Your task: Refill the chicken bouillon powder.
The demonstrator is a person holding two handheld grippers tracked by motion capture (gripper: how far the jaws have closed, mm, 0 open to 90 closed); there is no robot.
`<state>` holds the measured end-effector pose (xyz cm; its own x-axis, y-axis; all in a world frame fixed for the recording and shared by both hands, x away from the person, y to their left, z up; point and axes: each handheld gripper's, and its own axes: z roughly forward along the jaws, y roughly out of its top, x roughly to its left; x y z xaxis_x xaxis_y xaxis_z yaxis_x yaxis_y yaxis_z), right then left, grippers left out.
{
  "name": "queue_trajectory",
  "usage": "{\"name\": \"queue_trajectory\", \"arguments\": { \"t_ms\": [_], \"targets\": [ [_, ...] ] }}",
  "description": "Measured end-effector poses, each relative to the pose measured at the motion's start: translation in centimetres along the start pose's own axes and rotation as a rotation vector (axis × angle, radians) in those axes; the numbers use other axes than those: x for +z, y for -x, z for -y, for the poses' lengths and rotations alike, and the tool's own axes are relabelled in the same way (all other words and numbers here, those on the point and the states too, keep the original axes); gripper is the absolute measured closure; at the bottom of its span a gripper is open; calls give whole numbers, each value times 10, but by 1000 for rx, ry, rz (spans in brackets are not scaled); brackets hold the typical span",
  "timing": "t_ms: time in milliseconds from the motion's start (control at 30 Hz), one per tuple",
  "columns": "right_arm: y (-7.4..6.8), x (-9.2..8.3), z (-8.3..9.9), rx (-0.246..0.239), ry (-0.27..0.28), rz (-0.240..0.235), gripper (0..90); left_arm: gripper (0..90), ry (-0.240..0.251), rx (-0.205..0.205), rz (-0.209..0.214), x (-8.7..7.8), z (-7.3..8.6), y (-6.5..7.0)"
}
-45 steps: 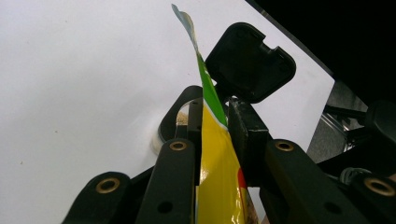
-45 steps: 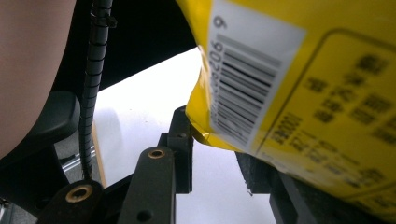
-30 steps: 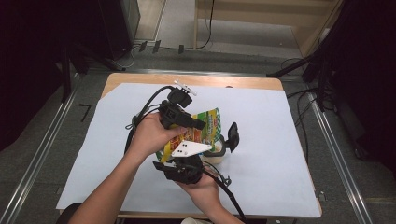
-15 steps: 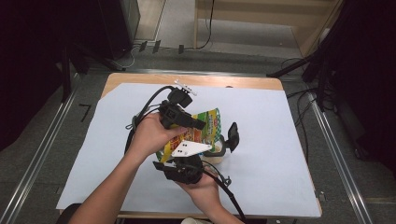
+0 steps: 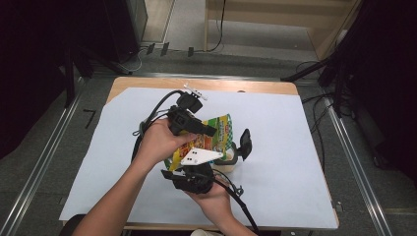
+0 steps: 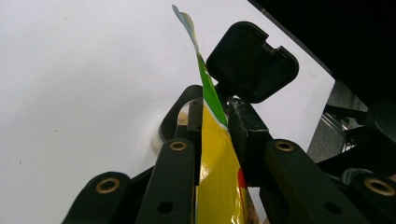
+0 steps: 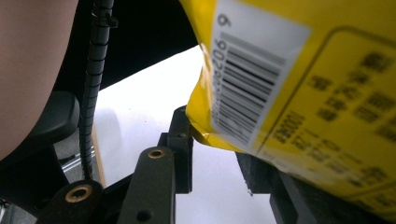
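Left gripper point(image 6: 212, 140) clamped on packet point(image 6: 219, 186). Right gripper point(image 7: 212, 154) jaws apart, packet point(image 7: 299, 84) resting above them. Risk: thin edge slips out, contents miss cup point(image 5: 227, 164).

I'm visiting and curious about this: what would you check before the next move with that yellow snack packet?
1. Hold of the left gripper on the snack packet: ok, its fingers pinch the packet.
2. Hold of the right gripper on it: cannot tell; the packet lies across one finger.
3. Packet's top sealed: cannot tell.
4. Left cable away from the packet: ok.
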<state>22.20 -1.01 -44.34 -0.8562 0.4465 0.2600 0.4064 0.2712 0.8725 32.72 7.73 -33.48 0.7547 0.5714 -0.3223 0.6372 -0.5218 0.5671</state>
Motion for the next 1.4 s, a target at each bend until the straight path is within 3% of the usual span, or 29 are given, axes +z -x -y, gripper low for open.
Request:
{"name": "queue_trajectory", "arguments": {
  "t_ms": [600,1400],
  "targets": [
    [0,0,0,1,4,-3,703,800,0,8,-11,-2,0,3],
    [5,3,-3,6,3,-5,703,797,-17,6,-8,1,-6,-4]
  ]
}}
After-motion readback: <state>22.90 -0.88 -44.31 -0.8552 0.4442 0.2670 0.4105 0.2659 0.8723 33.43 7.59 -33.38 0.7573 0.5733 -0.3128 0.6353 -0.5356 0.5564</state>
